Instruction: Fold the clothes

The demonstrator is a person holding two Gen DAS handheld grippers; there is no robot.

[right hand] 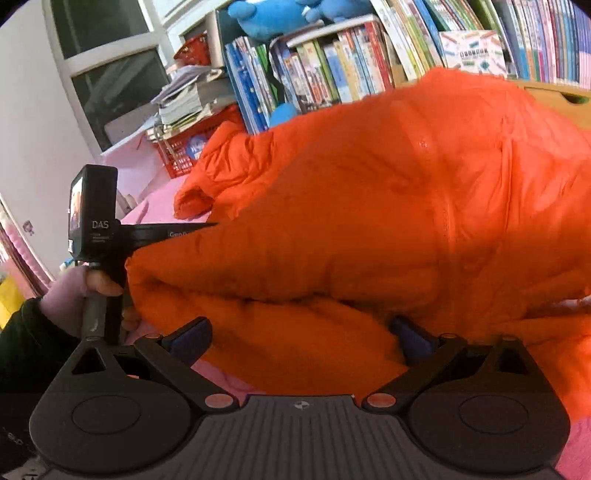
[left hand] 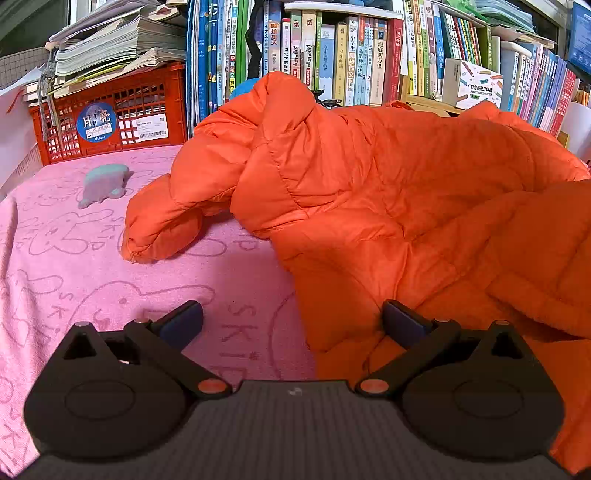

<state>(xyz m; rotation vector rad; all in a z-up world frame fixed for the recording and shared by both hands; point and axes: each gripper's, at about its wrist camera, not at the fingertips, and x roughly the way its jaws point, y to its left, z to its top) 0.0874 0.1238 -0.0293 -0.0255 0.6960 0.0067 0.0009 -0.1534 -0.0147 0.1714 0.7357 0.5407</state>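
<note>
An orange puffer jacket (left hand: pixel 388 192) lies bunched on a pink towel (left hand: pixel 74 258), one sleeve (left hand: pixel 162 229) trailing left with its cuff on the towel. My left gripper (left hand: pixel 291 321) is open, its left finger over the towel and its right finger at the jacket's near edge. In the right wrist view the jacket (right hand: pixel 369 221) fills the middle. My right gripper (right hand: pixel 299 338) is open just in front of a folded edge of the jacket. The left gripper's body and camera (right hand: pixel 92 214) show at the left, held by a hand, its front hidden behind the jacket.
A red plastic crate (left hand: pixel 110 122) with stacked papers stands at the back left. A bookshelf (left hand: pixel 351 55) full of books runs behind the jacket. A small grey-green soft toy (left hand: pixel 103 182) lies on the towel. Blue plush toys (right hand: pixel 273 14) sit above the books.
</note>
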